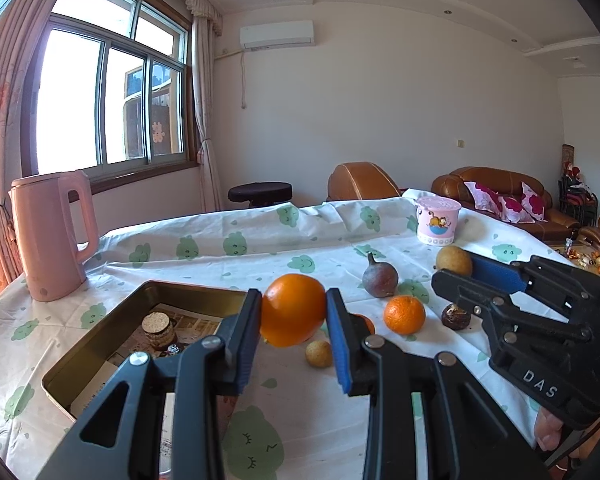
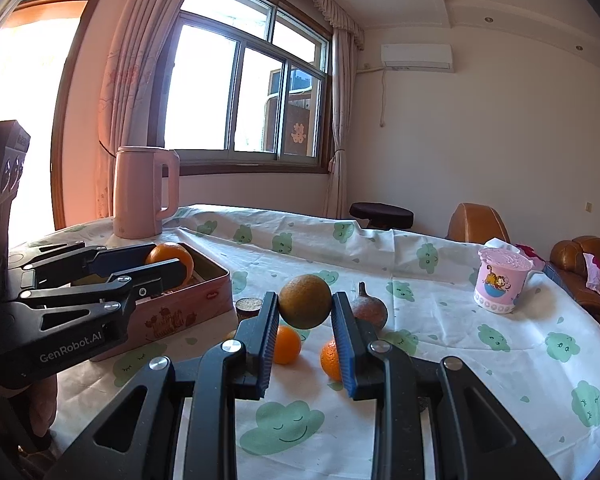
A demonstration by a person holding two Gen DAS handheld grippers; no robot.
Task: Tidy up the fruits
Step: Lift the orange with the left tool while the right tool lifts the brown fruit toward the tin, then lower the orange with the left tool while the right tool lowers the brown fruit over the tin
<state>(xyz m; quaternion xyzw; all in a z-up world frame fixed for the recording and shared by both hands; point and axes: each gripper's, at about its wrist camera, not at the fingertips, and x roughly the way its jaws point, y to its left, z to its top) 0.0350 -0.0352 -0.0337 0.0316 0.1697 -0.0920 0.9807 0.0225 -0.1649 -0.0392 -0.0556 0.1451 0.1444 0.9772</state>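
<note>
My left gripper (image 1: 293, 312) is shut on a large orange (image 1: 293, 309) and holds it in the air beside the open tin box (image 1: 100, 344); in the right wrist view the orange (image 2: 172, 258) hangs over the box (image 2: 204, 280). My right gripper (image 2: 305, 307) is shut on a brownish-yellow round fruit (image 2: 305, 306) above the table; it shows in the left wrist view (image 1: 454, 261). On the cloth lie a small orange (image 1: 404, 314), a purple-brown passion fruit (image 1: 380, 278), a small yellow fruit (image 1: 318, 354) and a dark brown fruit (image 1: 456, 316).
A pink kettle (image 1: 52, 236) stands at the table's far left. A pink cartoon cup (image 1: 438, 220) stands at the far right. The box holds stacked round cakes (image 1: 158, 328) and paper. Brown sofas (image 1: 500, 196) stand behind the table.
</note>
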